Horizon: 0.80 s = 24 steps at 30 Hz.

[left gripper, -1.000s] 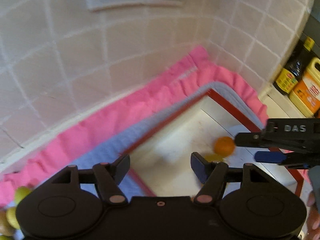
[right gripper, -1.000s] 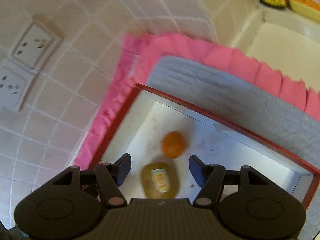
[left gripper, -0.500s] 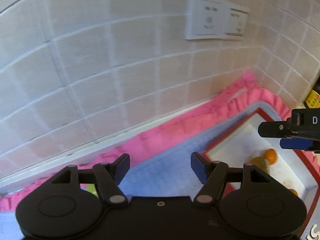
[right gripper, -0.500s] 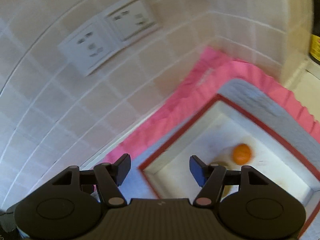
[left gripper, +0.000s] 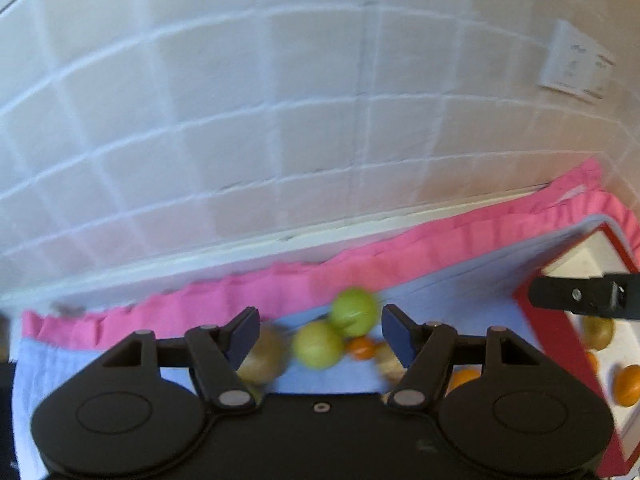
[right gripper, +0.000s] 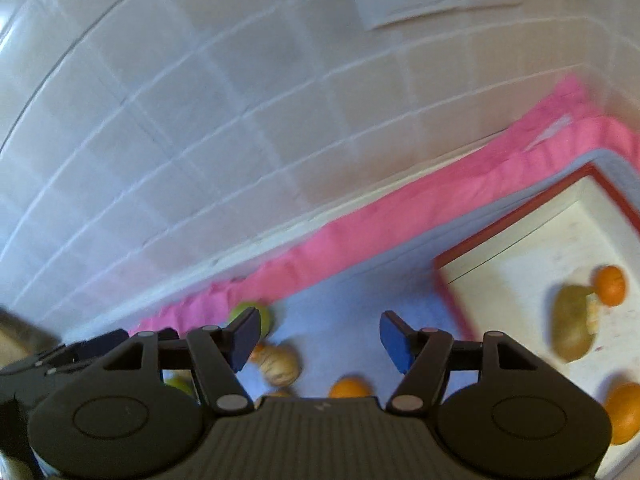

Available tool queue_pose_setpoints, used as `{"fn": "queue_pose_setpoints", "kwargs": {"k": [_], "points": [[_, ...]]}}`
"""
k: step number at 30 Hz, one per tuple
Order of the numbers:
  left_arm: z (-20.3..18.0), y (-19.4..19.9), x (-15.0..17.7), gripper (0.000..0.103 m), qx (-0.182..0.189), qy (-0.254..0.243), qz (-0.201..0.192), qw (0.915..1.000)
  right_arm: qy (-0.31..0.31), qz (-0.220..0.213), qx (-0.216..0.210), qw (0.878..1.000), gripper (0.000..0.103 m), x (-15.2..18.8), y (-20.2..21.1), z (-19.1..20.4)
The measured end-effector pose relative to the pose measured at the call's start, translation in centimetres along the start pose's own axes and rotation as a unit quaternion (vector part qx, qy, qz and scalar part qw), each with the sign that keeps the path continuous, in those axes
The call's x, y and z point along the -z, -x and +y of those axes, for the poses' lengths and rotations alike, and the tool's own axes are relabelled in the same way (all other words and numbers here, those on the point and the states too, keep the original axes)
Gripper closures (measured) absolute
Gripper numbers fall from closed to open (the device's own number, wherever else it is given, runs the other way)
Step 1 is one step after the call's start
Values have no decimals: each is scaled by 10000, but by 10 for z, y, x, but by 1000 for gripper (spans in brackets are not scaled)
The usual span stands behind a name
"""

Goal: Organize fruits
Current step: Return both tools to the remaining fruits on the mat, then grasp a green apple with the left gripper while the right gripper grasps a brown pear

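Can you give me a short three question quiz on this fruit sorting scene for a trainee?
1. True or false: the left gripper is shut on a green fruit.
2. What rim colour does the tray have: A red, B blue, C green?
3. Fill in: the brownish-green fruit with a sticker lies inside the ____.

Key: 1 false, it is open and holds nothing, like the right gripper. 2 A. 3 tray, beside a small orange.
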<state>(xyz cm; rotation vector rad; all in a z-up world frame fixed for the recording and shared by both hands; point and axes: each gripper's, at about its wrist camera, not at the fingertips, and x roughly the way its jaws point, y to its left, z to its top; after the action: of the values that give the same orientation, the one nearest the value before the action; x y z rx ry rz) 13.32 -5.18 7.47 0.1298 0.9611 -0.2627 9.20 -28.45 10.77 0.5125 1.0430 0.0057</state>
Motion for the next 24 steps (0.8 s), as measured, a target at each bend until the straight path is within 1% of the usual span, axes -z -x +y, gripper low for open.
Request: {"fn": "queue_pose_setpoints", "kwargs": {"k": [3,7,9,14,18,21,24], "points": [[23,-3,10,23,-97,165,144,9997,239,257,-147,9993,35,13,-16,18],[49,-7,24,23,-78,416,341,9985,397,664,-335,9964,35,35,-42,38],[58,-13,30,23,-82,497,420,9978,365,834,-389,9951,35,45,-54,45],[71,-27,44,23,-77,637,632,9959,106,1138,-564,9918,35,58,-81,48],[78,-39,53,23,-35,744,783,9941,-96,1241,-561,9906,35,65,-99,44],[80,-45,57,23,53,760,859,9934,34,1073,-310,9937,35,66,-103,47],[80,-53,60,23,56,796,942,9924,60,1065,-220,9941,35,65,-106,44]]}}
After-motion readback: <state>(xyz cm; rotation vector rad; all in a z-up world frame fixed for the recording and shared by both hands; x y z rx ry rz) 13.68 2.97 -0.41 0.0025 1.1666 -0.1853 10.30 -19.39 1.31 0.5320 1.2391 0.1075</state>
